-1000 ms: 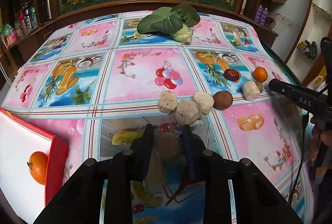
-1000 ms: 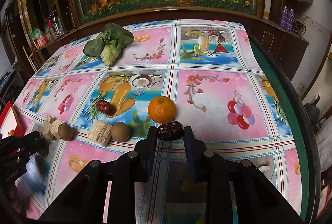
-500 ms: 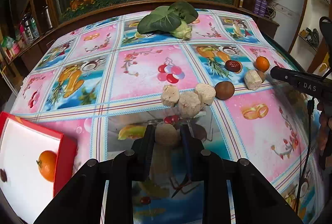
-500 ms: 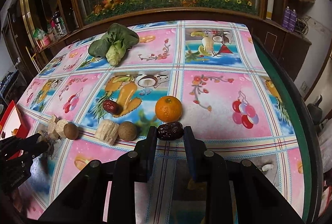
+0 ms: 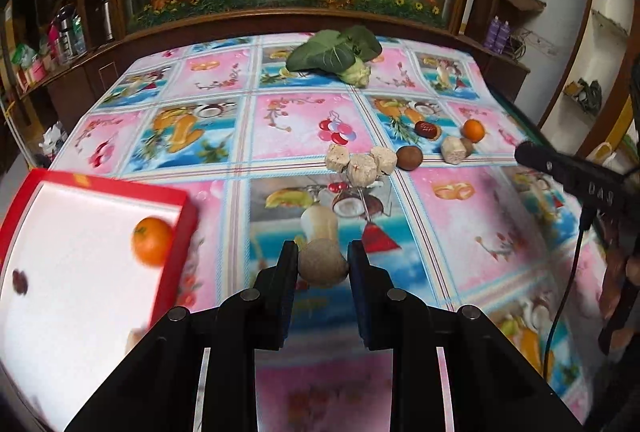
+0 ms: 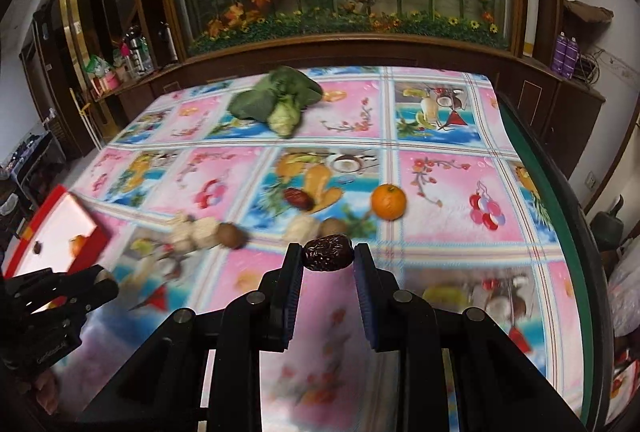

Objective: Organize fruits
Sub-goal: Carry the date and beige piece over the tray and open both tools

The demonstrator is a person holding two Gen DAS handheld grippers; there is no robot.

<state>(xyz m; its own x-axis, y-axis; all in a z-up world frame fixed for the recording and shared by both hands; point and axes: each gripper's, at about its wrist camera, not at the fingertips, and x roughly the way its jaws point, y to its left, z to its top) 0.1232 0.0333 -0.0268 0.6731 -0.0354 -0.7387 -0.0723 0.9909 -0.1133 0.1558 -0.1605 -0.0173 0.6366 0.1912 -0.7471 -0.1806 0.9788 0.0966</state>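
Note:
My left gripper (image 5: pixel 323 266) is shut on a round tan-brown fruit (image 5: pixel 322 263) and holds it above the tablecloth, right of the red-rimmed white tray (image 5: pixel 100 187). The tray holds an orange (image 5: pixel 152 240) and a dark date (image 5: pixel 19 282). My right gripper (image 6: pixel 327 259) is shut on a dark wrinkled date (image 6: pixel 328 252), lifted over the table. On the cloth lie an orange (image 6: pixel 388 201), another red date (image 6: pixel 298 198), a brown fruit (image 6: pixel 231 235) and several pale chunks (image 5: pixel 360 161).
A leafy green cabbage (image 5: pixel 336 51) lies at the far side of the table. The right gripper's body (image 5: pixel 580 183) reaches in at the right of the left wrist view. A wooden cabinet with artificial flowers stands behind the table. The table's right edge (image 6: pixel 560 199) is close.
Both grippers have lifted and pulled back from the row of fruit, each carrying its piece. The left one has swung toward the tray, which now fills more of its view.

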